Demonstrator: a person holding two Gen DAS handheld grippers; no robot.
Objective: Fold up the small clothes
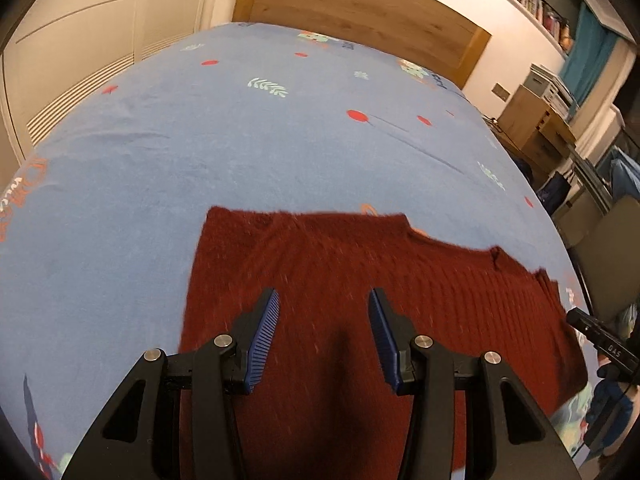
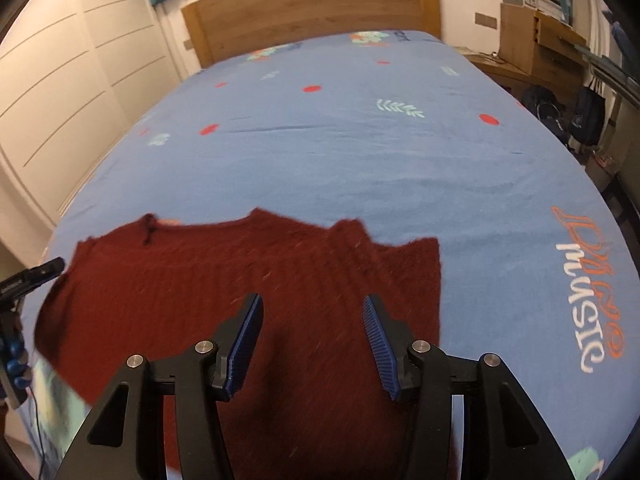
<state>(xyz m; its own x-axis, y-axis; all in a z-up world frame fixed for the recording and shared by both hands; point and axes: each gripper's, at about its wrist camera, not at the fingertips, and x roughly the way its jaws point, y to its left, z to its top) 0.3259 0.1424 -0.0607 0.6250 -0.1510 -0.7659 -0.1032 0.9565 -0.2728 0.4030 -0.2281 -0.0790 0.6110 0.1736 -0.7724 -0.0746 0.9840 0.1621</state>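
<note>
Left wrist view: the left gripper [image 1: 323, 300] hangs over the dark red sweater [image 1: 360, 280], fingers spread, nothing between them. The blurred sweater seems flat on the blue bedsheet [image 1: 200, 140], with wide sheet beyond its far edge.

Right wrist view: the right gripper [image 2: 312, 306] is likewise spread above the sweater [image 2: 248, 280]; bare sheet [image 2: 400, 168] lies past its right edge.

Left gripper [image 1: 323, 304] hangs over the dark red knitted garment [image 1: 360, 280], its blue-padded fingers [image 1: 267, 330] spread wide with nothing between them. The garment lies flat on the blue patterned bed sheet [image 1: 240, 152], blurred, its far edge stepped down toward the right. Far end, a wooden headboard [image 1: 360, 12]; off to the right, the other gripper's black tip [image 1: 600, 338] beside the garment's edge.
</note>
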